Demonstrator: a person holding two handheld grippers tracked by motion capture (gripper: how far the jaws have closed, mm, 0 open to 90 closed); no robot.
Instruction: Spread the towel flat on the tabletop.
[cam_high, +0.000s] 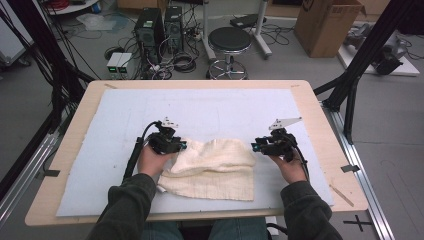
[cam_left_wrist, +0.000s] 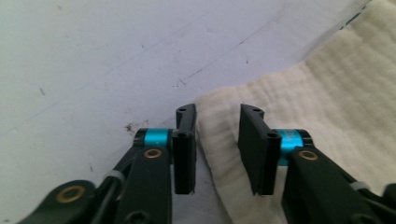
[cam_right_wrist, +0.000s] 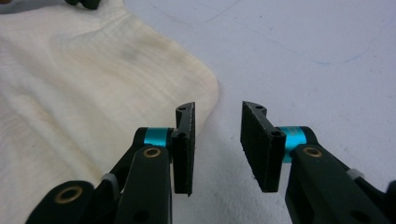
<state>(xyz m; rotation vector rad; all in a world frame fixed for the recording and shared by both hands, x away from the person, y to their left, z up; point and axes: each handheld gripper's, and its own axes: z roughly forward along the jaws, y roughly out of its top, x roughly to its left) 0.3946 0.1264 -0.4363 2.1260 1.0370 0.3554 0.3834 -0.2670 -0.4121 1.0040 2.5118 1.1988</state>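
A cream waffle-weave cloth (cam_high: 215, 167) lies loosely folded on the pale blue mat (cam_high: 200, 105), near the front edge. My left gripper (cam_high: 184, 145) rests at the cloth's upper left corner. In the left gripper view its jaws (cam_left_wrist: 218, 112) stand apart, with the cloth's edge (cam_left_wrist: 327, 93) running between them and the pads not pressing on it. My right gripper (cam_high: 254, 146) sits at the cloth's upper right corner. In the right gripper view it is open (cam_right_wrist: 218, 108) over bare mat, just beside the rounded edge of the cloth (cam_right_wrist: 84, 84).
The mat covers a wooden table (cam_high: 75, 125). Beyond the far edge, on the floor, stand a black stool (cam_high: 229, 45), computer towers (cam_high: 157, 27) with cables and a cardboard box (cam_high: 325, 25). Black frame posts (cam_high: 360, 60) rise at the right.
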